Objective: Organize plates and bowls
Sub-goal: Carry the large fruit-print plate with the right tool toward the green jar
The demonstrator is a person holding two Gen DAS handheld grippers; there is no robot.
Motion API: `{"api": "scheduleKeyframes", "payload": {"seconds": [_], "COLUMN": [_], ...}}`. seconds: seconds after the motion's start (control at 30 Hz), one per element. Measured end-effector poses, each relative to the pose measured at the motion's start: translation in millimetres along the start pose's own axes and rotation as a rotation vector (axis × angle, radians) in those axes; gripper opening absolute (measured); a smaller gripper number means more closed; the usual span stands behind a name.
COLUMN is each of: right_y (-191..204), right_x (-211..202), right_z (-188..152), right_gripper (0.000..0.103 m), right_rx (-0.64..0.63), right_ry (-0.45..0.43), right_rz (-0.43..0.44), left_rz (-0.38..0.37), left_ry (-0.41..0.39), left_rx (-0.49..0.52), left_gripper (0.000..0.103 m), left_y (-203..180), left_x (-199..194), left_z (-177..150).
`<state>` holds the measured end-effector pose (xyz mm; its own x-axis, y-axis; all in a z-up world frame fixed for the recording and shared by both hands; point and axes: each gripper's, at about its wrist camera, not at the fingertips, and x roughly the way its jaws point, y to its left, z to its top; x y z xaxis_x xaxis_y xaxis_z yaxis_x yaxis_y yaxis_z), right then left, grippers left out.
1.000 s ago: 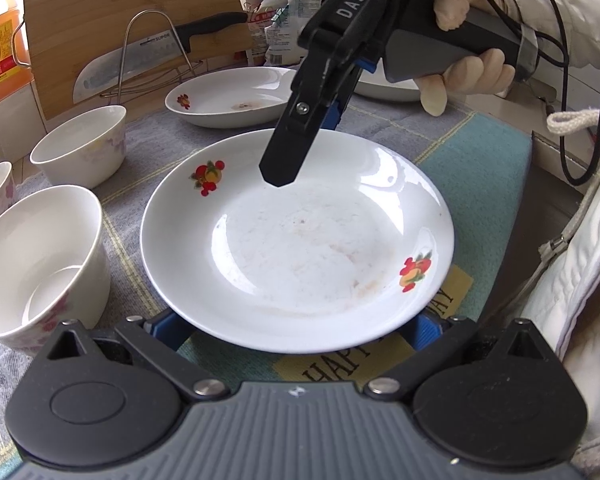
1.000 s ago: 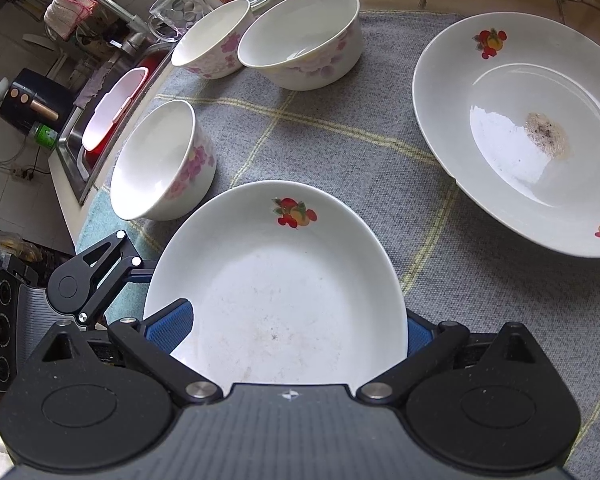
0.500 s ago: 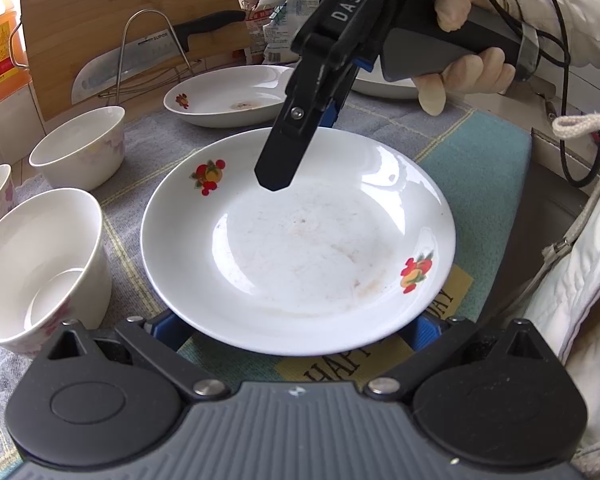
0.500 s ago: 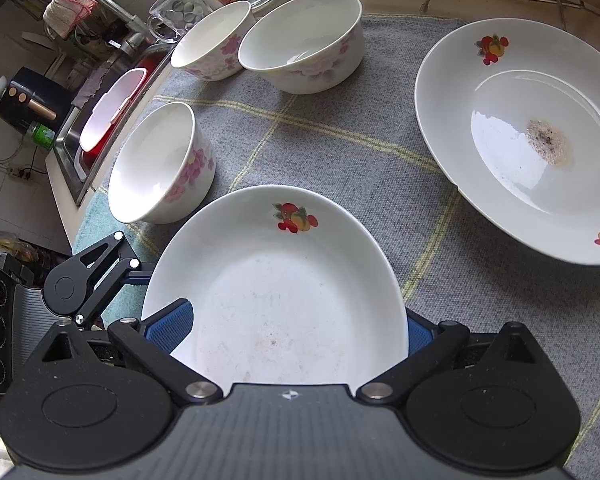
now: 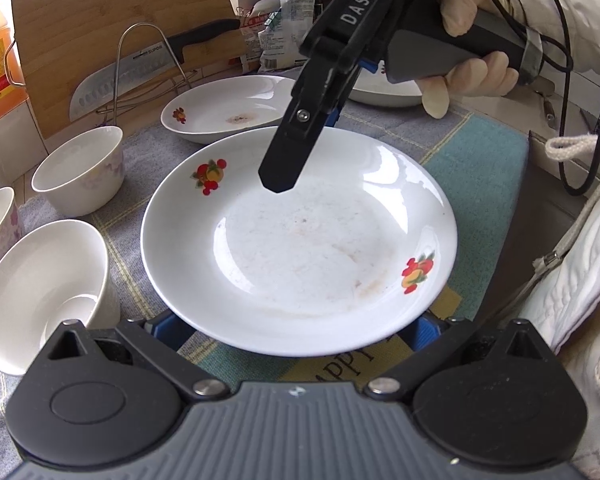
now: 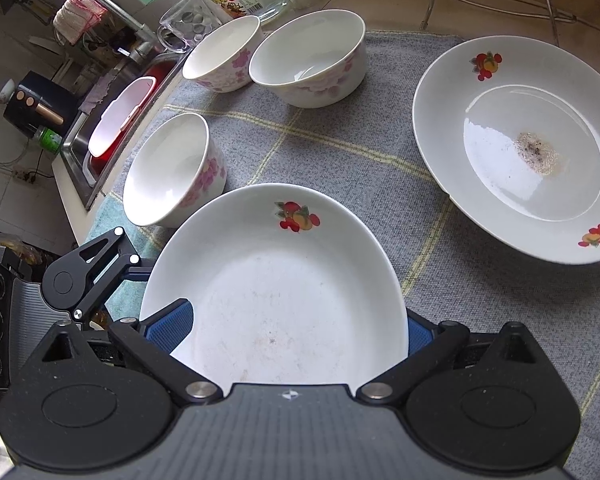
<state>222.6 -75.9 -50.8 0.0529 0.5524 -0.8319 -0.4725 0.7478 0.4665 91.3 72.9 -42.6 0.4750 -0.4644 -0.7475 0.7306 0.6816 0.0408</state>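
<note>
The round white fruit-print plate (image 5: 300, 240) sits on the grey checked cloth (image 6: 340, 148), its rim between both spread-open jaws: left hand-held gripper (image 5: 296, 332) near, right hand-held gripper (image 6: 296, 336) opposite. Faint smears mark its centre.

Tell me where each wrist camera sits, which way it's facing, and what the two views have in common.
Left wrist view: on the left gripper, facing across the white fruit-print ceramic plate toward the wooden cutting board; shows the right gripper and the gloved hand holding it.
Right wrist view: on the right gripper, facing over that plate toward three white floral bowls and the steel sink; the left gripper's linkage shows lower left.
Shared: the plate, and the second soiled white plate.
</note>
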Motion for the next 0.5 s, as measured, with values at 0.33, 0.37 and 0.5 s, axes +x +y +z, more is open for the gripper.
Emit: {"api": "scheduleKeyframes", "payload": {"seconds": [0.33,0.37,0.5], "right_y": [-11.5,-14.3,-24.6], "right_x": [-20.0,-23.5,-37.5], "right_z": [-6.7,-7.7,-12.2], "right_gripper": [0.103,0.103,0.103], "right_rx": [0.001,0.004,0.012], "right_ry": [-0.031,-0.036,-0.055], "right_rz": [-0.011,-0.011,-0.013], "left_rz": [-0.024,-0.027,-0.035], "left_ry": [0.001,-0.001,-0.004], "left_rx": [-0.008,-0.008,0.002], "left_gripper": [0.102,0.102,0.102], "left_y": [-11.0,-12.6,-19.3], "left_x": [4.9,6.2,10.7], "left_z": [22.9,25.8,38.1]}}
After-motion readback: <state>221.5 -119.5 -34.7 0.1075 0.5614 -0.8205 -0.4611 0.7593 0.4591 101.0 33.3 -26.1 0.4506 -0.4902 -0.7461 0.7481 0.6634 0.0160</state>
